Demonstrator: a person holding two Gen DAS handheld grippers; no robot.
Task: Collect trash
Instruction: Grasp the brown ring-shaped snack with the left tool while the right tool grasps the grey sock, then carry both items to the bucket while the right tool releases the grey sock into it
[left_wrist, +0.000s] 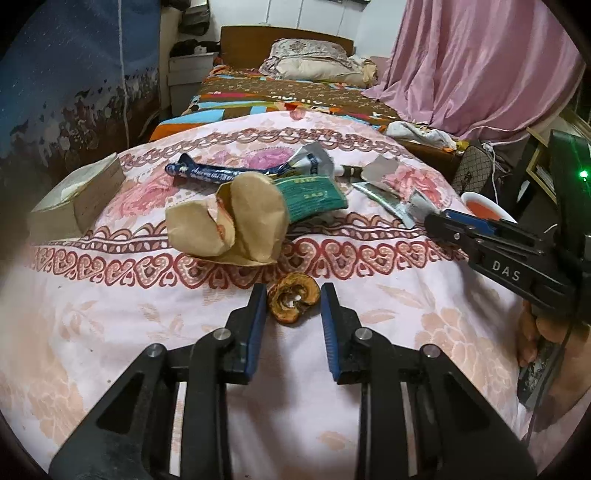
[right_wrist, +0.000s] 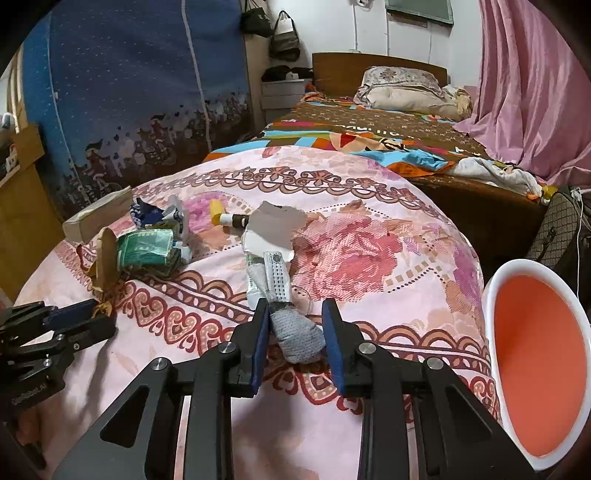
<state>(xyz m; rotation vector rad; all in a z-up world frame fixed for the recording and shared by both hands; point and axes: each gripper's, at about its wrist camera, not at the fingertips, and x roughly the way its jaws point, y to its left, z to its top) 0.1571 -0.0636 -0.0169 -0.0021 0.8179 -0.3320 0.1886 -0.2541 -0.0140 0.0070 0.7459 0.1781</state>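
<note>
A dried, curled brown peel (left_wrist: 293, 304) lies on the pink floral cloth (left_wrist: 110, 332) near its front edge. My left gripper (left_wrist: 293, 291) has a blue pad on either side of the peel and is closed in on it; it also shows at the left edge of the right wrist view (right_wrist: 94, 314). My right gripper (right_wrist: 295, 306) is shut on the near end of a crumpled grey-silver wrapper (right_wrist: 299, 339), which stretches away over the cloth. In the left wrist view the right gripper (left_wrist: 432, 218) reaches in from the right. A white bin with an orange inside (right_wrist: 491, 295) stands at the right.
More litter lies in the middle of the cloth: a brown paper bag (left_wrist: 229, 221), a green packet (left_wrist: 314, 195), a blue wrapper (left_wrist: 207, 171), torn white paper (right_wrist: 273, 225) and a yellow-capped tube (right_wrist: 225, 218). A cardboard box (left_wrist: 74, 199) sits at the left. A bed stands behind.
</note>
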